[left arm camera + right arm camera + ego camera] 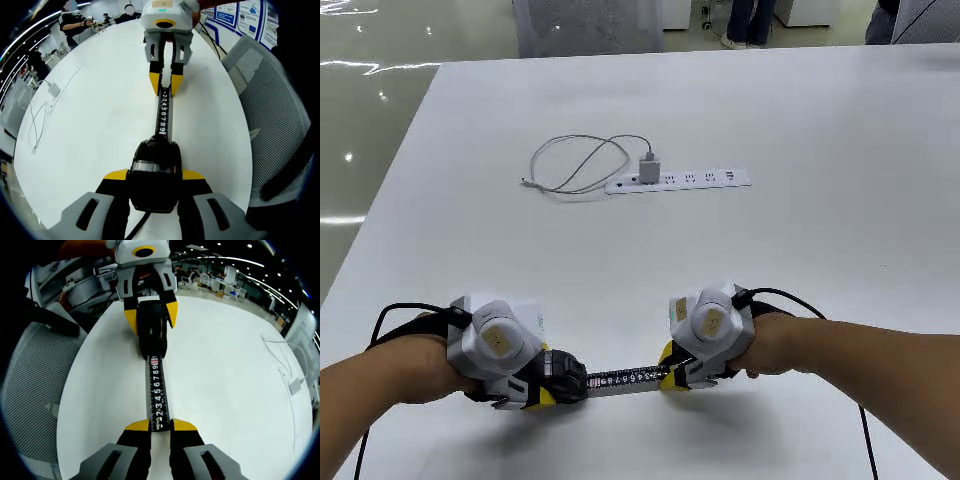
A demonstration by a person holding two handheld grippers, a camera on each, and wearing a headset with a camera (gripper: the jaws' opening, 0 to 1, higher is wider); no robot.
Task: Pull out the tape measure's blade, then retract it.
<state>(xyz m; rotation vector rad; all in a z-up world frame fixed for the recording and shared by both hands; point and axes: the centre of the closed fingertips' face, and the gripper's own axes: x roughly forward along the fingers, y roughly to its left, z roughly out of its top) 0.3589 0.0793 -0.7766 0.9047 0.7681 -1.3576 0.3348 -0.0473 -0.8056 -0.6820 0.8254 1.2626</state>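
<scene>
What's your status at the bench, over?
Left gripper shut on tape measure body, right gripper shut on blade tip. Blade out a short way, stretched between them. Power strip and cable far back on table, nothing in the way.

White workbench [820,120], glossy pale floor [365,90], grey mesh chair [270,95], blue wall posters [245,15], bright ceiling lights [249,246]

A white power strip [692,180] with a plugged-in charger [649,168] and a looped cable [572,165] lies on the white worktop [790,110].
</scene>
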